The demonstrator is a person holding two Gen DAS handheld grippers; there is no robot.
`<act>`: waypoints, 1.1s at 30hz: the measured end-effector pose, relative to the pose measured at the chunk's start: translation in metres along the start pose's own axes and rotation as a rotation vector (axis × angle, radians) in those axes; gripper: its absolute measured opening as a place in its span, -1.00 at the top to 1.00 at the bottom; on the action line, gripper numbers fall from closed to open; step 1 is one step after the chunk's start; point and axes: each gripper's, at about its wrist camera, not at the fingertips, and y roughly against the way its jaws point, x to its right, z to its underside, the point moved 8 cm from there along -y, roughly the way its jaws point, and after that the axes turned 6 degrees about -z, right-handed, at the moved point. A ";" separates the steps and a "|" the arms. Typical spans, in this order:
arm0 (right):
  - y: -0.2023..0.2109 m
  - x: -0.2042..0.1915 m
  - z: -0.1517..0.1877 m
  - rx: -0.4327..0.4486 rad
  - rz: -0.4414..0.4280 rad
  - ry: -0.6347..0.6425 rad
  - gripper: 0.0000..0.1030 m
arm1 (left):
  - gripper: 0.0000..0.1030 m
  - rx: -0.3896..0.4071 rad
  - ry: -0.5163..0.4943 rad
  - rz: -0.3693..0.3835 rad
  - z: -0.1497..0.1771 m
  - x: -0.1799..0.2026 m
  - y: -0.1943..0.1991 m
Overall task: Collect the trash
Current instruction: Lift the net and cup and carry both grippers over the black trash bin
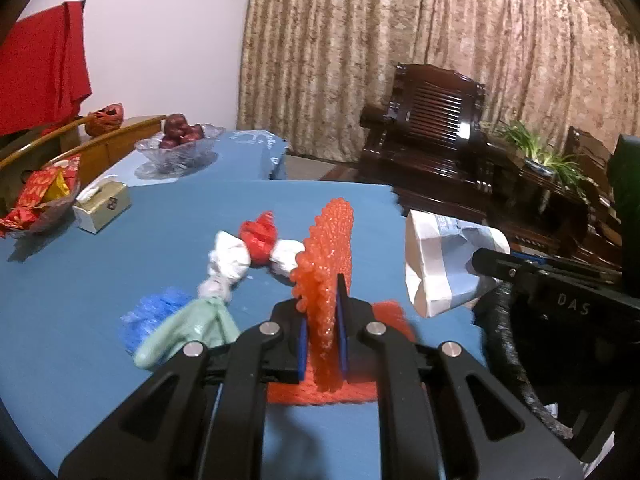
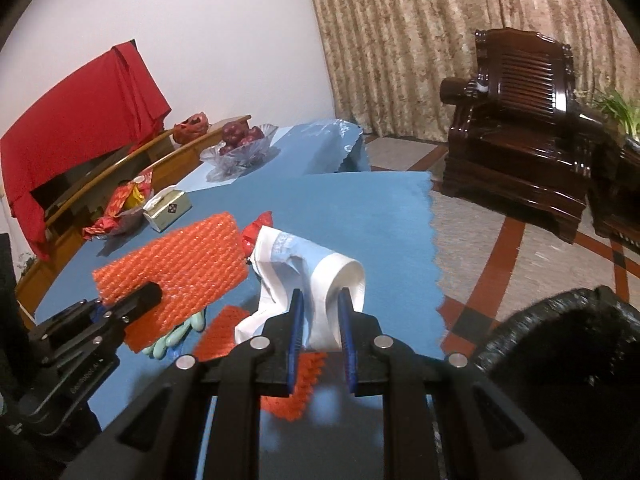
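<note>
Left wrist view: left gripper (image 1: 323, 320) clamped tight on an orange foam net sleeve (image 1: 326, 272), held edge-up above the blue tablecloth (image 1: 100, 280). Right wrist view: right gripper (image 2: 320, 332) closed narrowly on a crumpled white-and-blue paper bag (image 2: 316, 276), lifted clear of the cloth. Both pieces likely very light and soft; foam net springy and easily crushed, safe to pinch anywhere along an edge; paper bag thin, prone to tear or slip, best pinched on a folded seam. More trash on the table: another orange net piece (image 2: 224, 332) flat beneath the grippers, a pale green glove (image 1: 188, 328), a blue plastic wad (image 1: 148, 316), crumpled white wrappers (image 1: 228, 264) and a red wrapper (image 1: 258, 238), all close together near the middle. Black-lined bin (image 2: 560, 344) low at the right, beside the scalloped table edge (image 2: 436, 240), apparently the drop point. Open floor to the right of that edge, so free room for swinging both loads across. Glass fruit bowl (image 1: 176, 152), tissue box (image 1: 104, 204) and snack dish (image 1: 40, 204) well apart at the far left, out of the likely path.
</note>
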 end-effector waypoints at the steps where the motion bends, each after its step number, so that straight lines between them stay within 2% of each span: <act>1: 0.006 0.002 0.001 0.004 0.004 -0.005 0.66 | 0.80 -0.004 0.000 0.011 0.001 0.005 0.002; 9: 0.042 0.021 0.007 0.031 0.048 -0.021 0.66 | 0.80 -0.001 -0.021 0.055 0.001 0.037 0.015; 17: 0.079 0.052 0.020 0.038 0.130 -0.048 0.66 | 0.80 -0.008 -0.055 0.112 0.006 0.076 0.023; 33: 0.152 0.122 0.050 0.066 0.298 -0.132 0.66 | 0.80 -0.040 -0.138 0.285 0.027 0.173 0.032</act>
